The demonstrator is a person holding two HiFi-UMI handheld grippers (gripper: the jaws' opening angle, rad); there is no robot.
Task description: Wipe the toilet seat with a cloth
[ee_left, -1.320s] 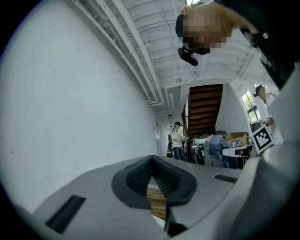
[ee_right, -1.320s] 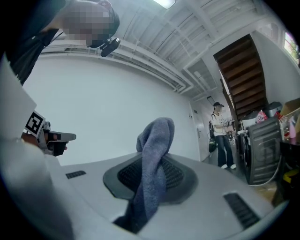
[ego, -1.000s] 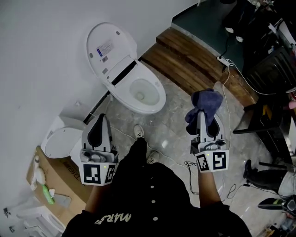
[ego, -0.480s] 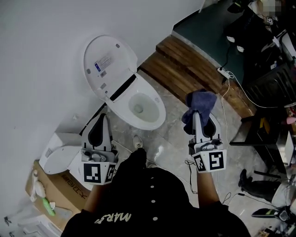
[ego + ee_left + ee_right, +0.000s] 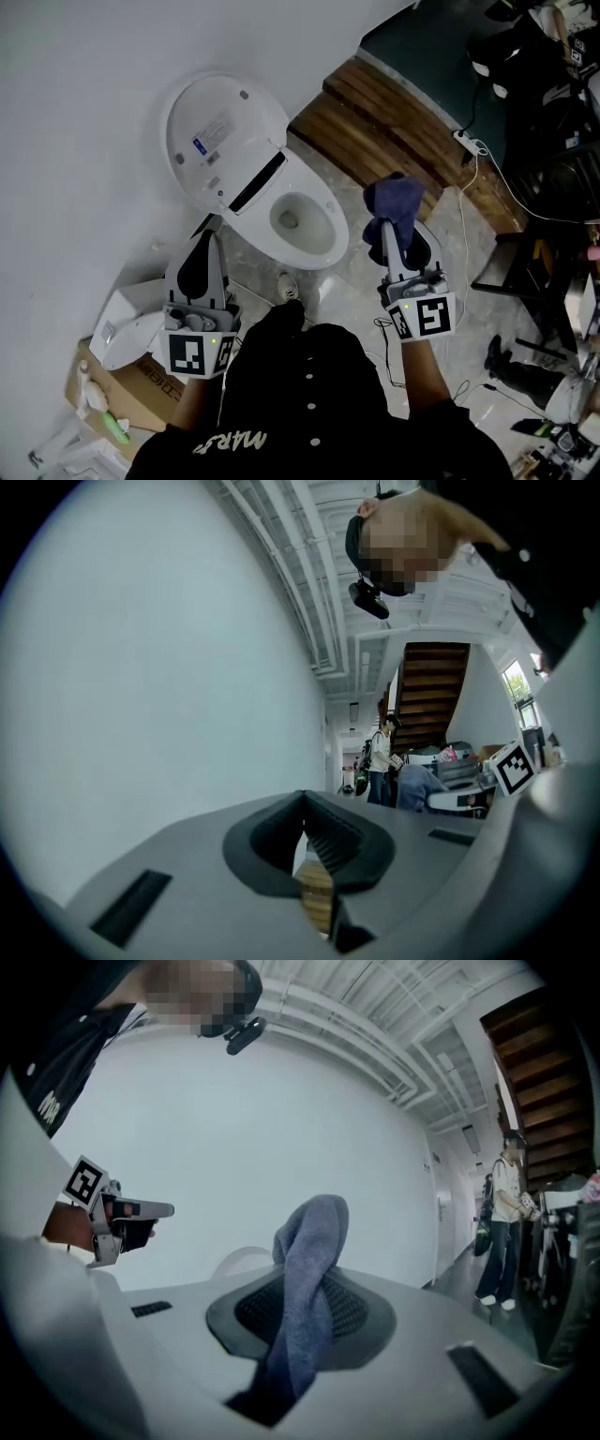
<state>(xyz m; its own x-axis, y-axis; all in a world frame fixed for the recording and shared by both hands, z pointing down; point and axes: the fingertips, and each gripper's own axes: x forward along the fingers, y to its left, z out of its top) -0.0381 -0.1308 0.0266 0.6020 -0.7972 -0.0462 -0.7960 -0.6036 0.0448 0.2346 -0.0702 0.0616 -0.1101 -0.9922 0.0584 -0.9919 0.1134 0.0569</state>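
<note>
A white toilet stands against the white wall, its lid raised and its seat down around the open bowl. My right gripper is shut on a blue cloth, held in the air just right of the bowl; the cloth bunches up between the jaws in the right gripper view. My left gripper is shut with nothing in it, hovering left of the toilet near the wall. In the left gripper view its jaws meet, with the wooden step showing below.
A wooden step runs behind the toilet on the right. A white appliance sits on a cardboard box at lower left. Cables and a power strip lie on the marble floor. Dark furniture stands at right. A person stands far off.
The view has shifted closer to the toilet. My right gripper with the cloth has drifted left toward the bowl. The left gripper has kept its place.
</note>
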